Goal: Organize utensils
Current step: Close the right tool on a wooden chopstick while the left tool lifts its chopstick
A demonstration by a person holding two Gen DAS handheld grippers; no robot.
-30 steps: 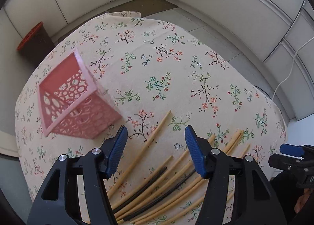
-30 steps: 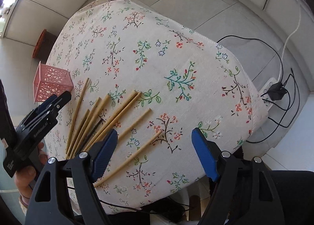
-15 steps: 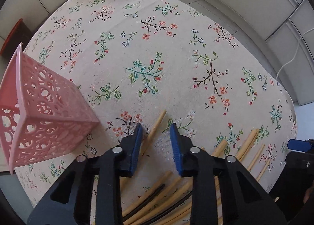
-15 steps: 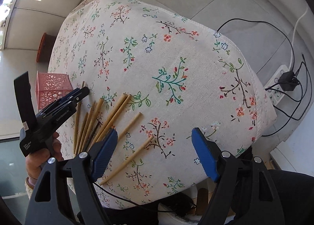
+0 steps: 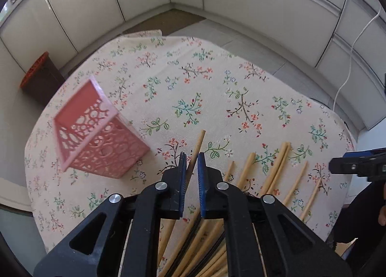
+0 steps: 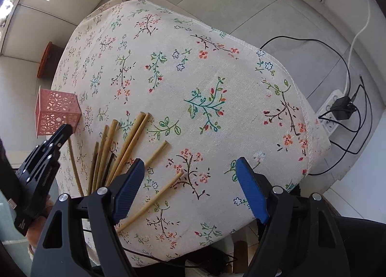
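Note:
My left gripper is shut on one light wooden chopstick, whose tip sticks out past the blue pads toward the far side of the table. To its left a pink perforated basket stands on the floral tablecloth. Several more chopsticks, light wood and a few dark, lie fanned out on the right and beneath the gripper. In the right wrist view my right gripper hovers open over the cloth, with a single chopstick lying below its left finger. There the left gripper sits beside the basket.
A dark bin with an orange rim stands on the floor beyond the table's left edge. A power strip with black cables lies on the tiles to the right. The cloth's hem marks the table's right edge.
The left jaws went from wide open to shut on a chopstick. The left gripper first dipped close to the cloth, then drew back from it. The right gripper stayed still.

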